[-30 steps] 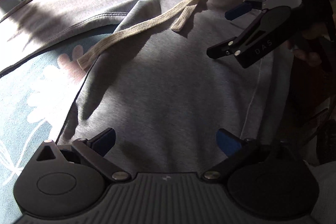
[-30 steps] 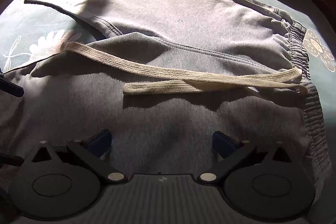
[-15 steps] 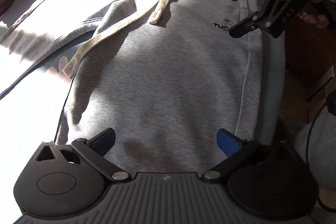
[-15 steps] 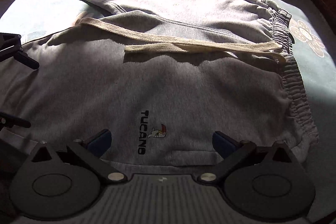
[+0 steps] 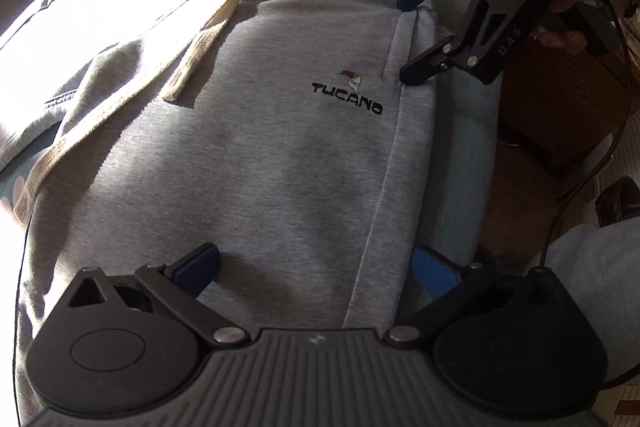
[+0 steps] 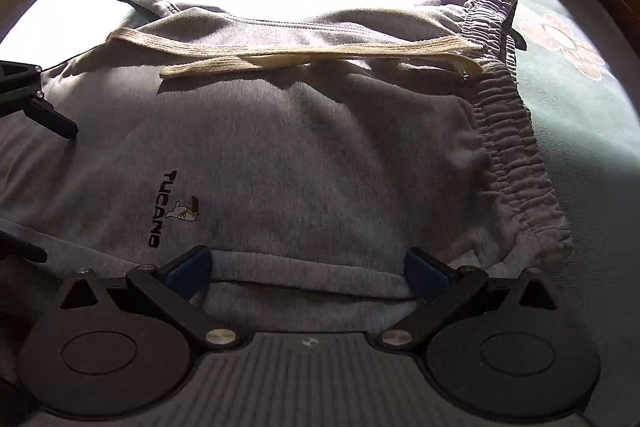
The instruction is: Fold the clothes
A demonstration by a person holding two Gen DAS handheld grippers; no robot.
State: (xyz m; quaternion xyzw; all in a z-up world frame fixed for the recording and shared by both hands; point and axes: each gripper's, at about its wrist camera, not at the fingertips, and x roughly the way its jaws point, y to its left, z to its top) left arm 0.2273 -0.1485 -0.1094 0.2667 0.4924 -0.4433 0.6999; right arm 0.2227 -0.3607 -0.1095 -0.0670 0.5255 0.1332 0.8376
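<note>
A pair of grey sweatpants [image 5: 260, 167] is spread flat on a flowered bedcover [image 6: 580, 115], and no fold is seen to have been made yet: the two legs are laid apart, the elastic waistband [image 6: 508, 147] is uncovered, and the cream drawstring [image 6: 304, 53] is draped loose across the front, so the whole folding is judged to be still ahead, beginning probably with the near side seam being lifted over. Between and ahead of the left gripper's [image 5: 316, 269] spread jaws the near leg is found, its printed logo [image 5: 347, 97] lying further forward and the side seam running back toward the right-hand jaw. The left jaws are set wide apart and nothing is held in them; whether the cloth is touched by the pads cannot be told. The right gripper [image 6: 306, 269] is likewise held with jaws released, the hip edge of the garment lying between them and the waistband off past the right-hand jaw. In the left wrist view the right gripper is seen ahead and to the right, angled down toward the seam near the pocket, gripped by a hand [image 5: 560, 27] at its handle. Both tools are held low and close over the cloth.
</note>
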